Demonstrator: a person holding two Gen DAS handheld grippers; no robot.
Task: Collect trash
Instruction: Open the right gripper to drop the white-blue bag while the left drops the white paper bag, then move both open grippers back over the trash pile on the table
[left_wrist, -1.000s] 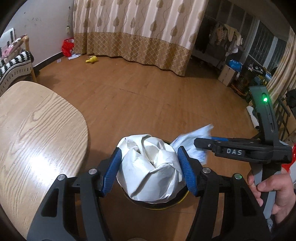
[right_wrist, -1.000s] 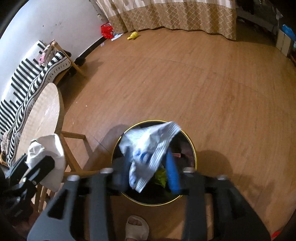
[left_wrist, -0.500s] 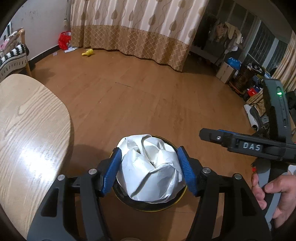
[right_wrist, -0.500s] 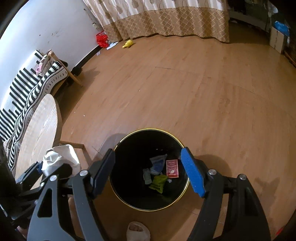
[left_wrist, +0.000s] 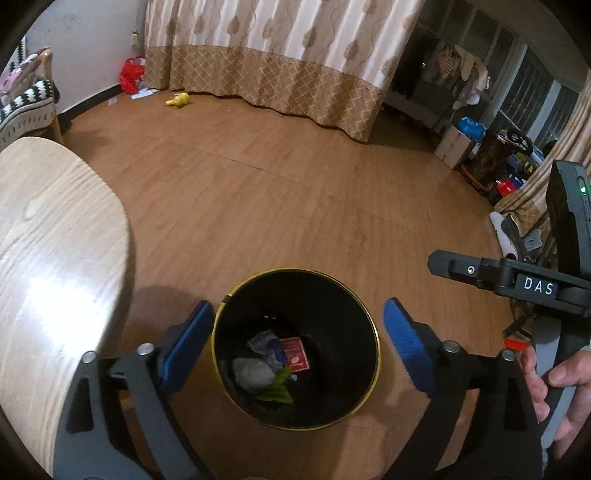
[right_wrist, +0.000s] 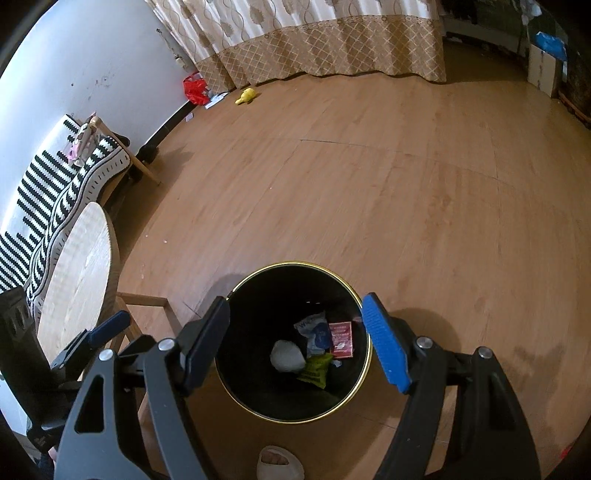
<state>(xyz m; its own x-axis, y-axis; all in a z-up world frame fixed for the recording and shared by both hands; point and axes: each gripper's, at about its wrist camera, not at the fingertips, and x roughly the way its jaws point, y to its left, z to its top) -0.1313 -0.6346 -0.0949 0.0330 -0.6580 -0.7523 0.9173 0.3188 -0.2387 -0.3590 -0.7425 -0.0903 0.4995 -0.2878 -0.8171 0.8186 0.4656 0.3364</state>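
Now both claws (left_wrist: 295, 341) (right_wrist: 295, 341) gape over bin rim (left_wrist: 369, 317).

I was looking at a lived-in home, a living room with wood-plank floor (right_wrist: 369, 184), long patterned curtains (left_wrist: 266, 55), a striped sofa (right_wrist: 44, 192) by the wall, a round wooden counter (left_wrist: 48, 240), a yellow toy (left_wrist: 178, 99), clothes (left_wrist: 469, 70) hung by the windows

Trash (right_wrist: 312, 349) lies in the bin (right_wrist: 295, 419) — table (right_wrist: 79, 273) to its left.
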